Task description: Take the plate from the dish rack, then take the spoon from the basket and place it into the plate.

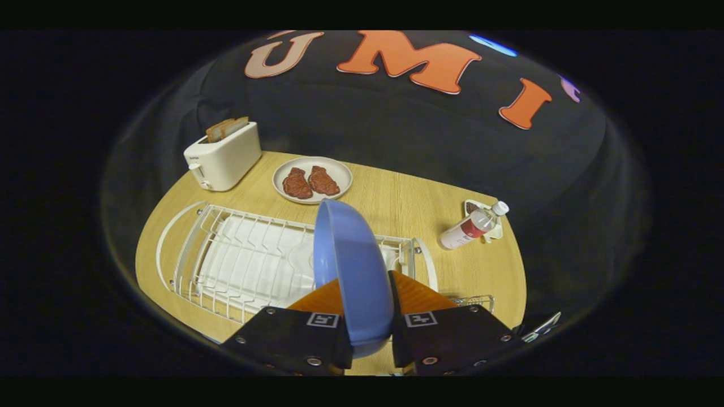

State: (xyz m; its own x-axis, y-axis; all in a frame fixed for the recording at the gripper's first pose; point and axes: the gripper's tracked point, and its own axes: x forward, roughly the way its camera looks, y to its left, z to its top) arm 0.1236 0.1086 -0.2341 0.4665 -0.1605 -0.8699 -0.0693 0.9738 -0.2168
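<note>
Holding the blue plate (pixel 353 271) on edge, clamped between your gripper (pixel 370 333) fingers, you've got it standing upright above the dish rack (pixel 237 263) (bare table (pixel 396 209) lies just beyond, ahead of the fingers).

A light wooden table (pixel 390 203) is seen. On it are set a white wire dish rack (pixel 243 265), a white toaster (pixel 223 155) with bread, a grey plate (pixel 312 179) with two meat pieces, and a lying bottle (pixel 472 226) touching a small dish (pixel 478 208).
</note>
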